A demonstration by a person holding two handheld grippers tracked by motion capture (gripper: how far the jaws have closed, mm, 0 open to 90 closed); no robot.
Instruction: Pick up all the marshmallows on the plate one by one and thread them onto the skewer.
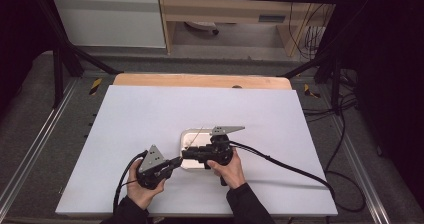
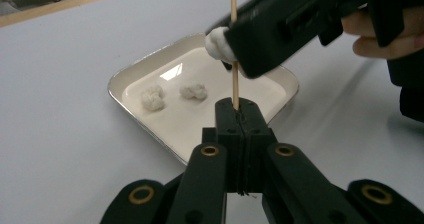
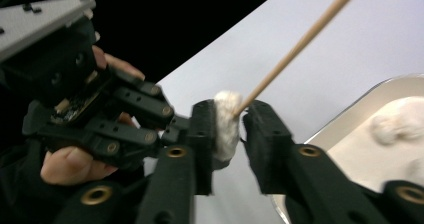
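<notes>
My left gripper (image 2: pixel 242 106) is shut on the lower end of a thin wooden skewer (image 2: pixel 233 59), which stands up from its tips. A white fluffy piece (image 3: pixel 227 124) is threaded on the skewer. It sits between the jaws of my right gripper (image 3: pixel 232 129), resting against one pad, with a narrow gap to the other. Both grippers meet over the near left edge of a small white tray (image 1: pixel 192 133). Two more white pieces (image 2: pixel 152 97) (image 2: pixel 193 91) lie in the tray (image 2: pixel 125 101).
A large white sheet (image 1: pixel 150 119) covers the table, with a wooden strip (image 1: pixel 200 80) along its far edge. Cables (image 1: pixel 295 170) trail from the grippers across the right side. Dark frame posts stand at the table's far corners.
</notes>
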